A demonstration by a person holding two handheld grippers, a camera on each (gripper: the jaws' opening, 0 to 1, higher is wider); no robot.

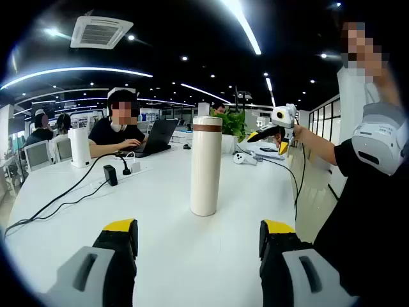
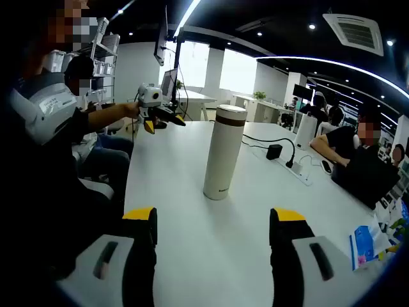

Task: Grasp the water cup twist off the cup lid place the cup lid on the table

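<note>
The water cup (image 1: pixel 206 165) stands upright on the table (image 1: pixel 166 217), at 12 o'clock from the left gripper (image 1: pixel 198 246), well apart from its jaws, its cup lid (image 1: pixel 207 123) on top. At 10 o'clock a power strip (image 1: pixel 121 171) lies behind it. In the right gripper view the cup stands at 12 o'clock from the right gripper (image 2: pixel 212 233)
</note>
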